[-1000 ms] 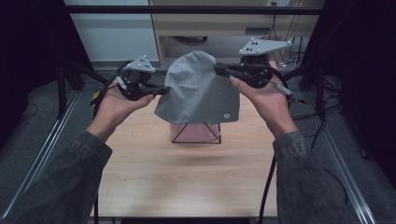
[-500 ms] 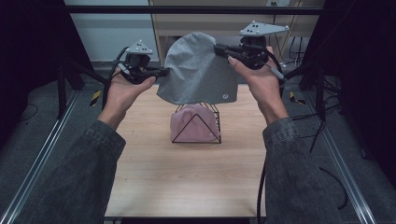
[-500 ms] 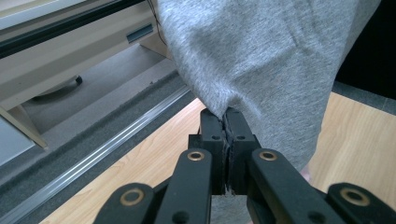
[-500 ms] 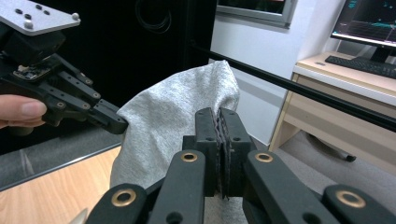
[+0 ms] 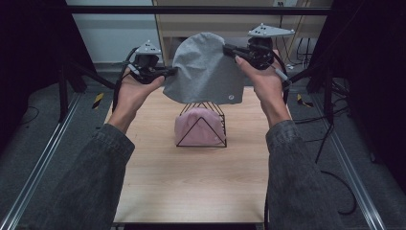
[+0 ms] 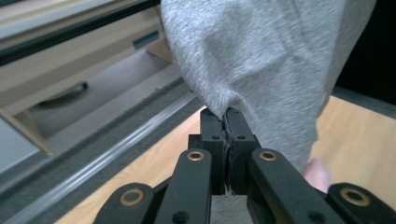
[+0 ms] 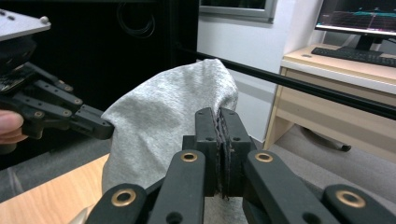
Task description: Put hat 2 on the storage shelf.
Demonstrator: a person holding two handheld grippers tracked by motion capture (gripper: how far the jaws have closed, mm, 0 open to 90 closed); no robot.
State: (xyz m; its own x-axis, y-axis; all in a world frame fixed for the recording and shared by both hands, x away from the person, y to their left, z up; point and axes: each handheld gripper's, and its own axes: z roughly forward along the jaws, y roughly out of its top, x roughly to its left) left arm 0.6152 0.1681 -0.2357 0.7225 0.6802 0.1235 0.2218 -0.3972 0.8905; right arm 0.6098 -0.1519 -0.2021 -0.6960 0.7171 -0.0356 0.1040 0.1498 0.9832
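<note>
A grey fabric cap (image 5: 203, 72) hangs in the air between the two hands, above the far half of the table. My left gripper (image 5: 171, 72) is shut on its left edge, and my right gripper (image 5: 226, 48) is shut on its upper right edge, a little higher. In the left gripper view the closed jaws pinch a fold of the grey cap (image 6: 261, 60). In the right gripper view the jaws are closed on the grey cap (image 7: 163, 121), with the left gripper (image 7: 105, 128) beyond it at the left. Below, a pink cap (image 5: 198, 127) sits inside a black wire stand (image 5: 218, 112).
The wooden table (image 5: 191, 182) has bare surface in front of the stand. Metal rails (image 5: 43, 163) run along both sides. A desk with drawers (image 6: 56, 70) stands behind the table. A monitor and keyboard (image 7: 359, 28) sit on another desk.
Both hands have carried the grey cap away from the person toward the far end of the table, uncovering the pink cap in the wire stand. Both grips stay closed.
</note>
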